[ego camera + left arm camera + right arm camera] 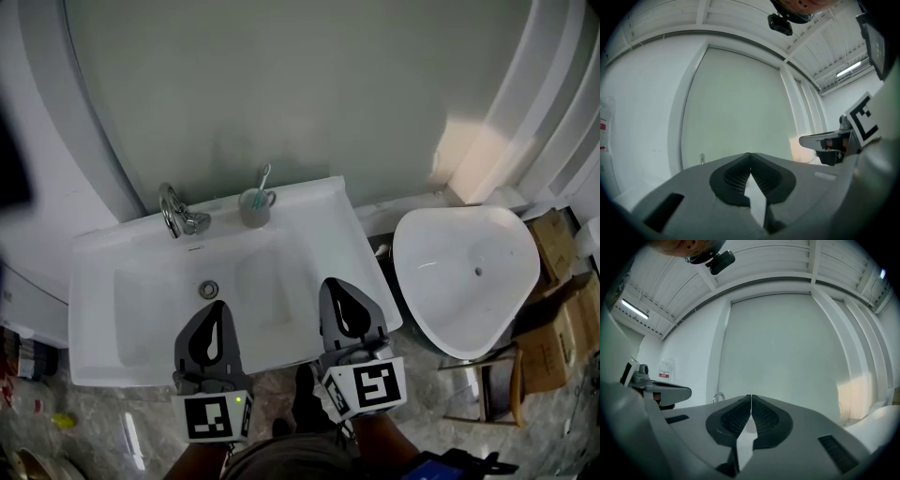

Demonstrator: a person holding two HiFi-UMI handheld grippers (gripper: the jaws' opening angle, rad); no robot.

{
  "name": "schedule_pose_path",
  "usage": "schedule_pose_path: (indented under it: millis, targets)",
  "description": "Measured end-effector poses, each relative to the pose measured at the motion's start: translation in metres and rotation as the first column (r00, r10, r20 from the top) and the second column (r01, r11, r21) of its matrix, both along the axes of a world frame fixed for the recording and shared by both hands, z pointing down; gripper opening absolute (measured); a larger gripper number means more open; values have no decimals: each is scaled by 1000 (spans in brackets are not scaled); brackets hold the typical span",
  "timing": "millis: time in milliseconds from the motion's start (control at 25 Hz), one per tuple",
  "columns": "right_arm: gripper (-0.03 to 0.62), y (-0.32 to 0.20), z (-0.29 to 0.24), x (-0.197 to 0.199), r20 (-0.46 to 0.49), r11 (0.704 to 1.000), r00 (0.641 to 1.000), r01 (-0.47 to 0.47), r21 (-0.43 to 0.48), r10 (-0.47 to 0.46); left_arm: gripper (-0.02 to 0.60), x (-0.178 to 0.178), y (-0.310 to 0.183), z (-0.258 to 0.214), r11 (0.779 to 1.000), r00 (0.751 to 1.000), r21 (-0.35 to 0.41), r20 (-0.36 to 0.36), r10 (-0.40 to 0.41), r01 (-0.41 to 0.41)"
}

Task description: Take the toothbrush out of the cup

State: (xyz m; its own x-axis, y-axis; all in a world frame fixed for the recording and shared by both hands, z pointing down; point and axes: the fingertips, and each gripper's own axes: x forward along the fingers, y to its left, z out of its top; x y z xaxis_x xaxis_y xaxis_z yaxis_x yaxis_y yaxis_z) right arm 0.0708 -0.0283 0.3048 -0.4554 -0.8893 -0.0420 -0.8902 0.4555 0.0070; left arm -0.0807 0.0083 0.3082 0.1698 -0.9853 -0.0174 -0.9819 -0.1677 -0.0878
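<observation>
A grey-green cup (254, 208) stands at the back rim of the white sink (309, 244), right of the chrome tap (178, 214). A pale toothbrush (265, 176) sticks up out of it, leaning right. My left gripper (217, 303) hovers over the sink's front part, its jaws shut with nothing between them. My right gripper (335, 281) is beside it over the sink's right front, also shut and empty. Both point level toward the back wall, well short of the cup. In the left gripper view the jaw tips (750, 153) meet; in the right gripper view the tips (751, 395) meet too.
A drain (209, 290) lies mid-basin. A white rounded basin (469, 272) stands right of the sink, with cardboard boxes (555, 246) beyond it. A pale green wall panel (300, 84) rises behind the sink. Small items lie on the floor at the left (37, 375).
</observation>
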Motion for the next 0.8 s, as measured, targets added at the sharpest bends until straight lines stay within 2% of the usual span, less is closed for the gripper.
schedule_pose_path:
  millis: [480,800]
  targets:
    - [15,-109,-9,1,34,995,994,101,-2,-101,14,9,-95,-14,996,996,-7,38,-83,84]
    - [15,-152,-33,-12,26,983,984,173,56,-175,14,-4,-120,-33,984,984,55,40,-174,172]
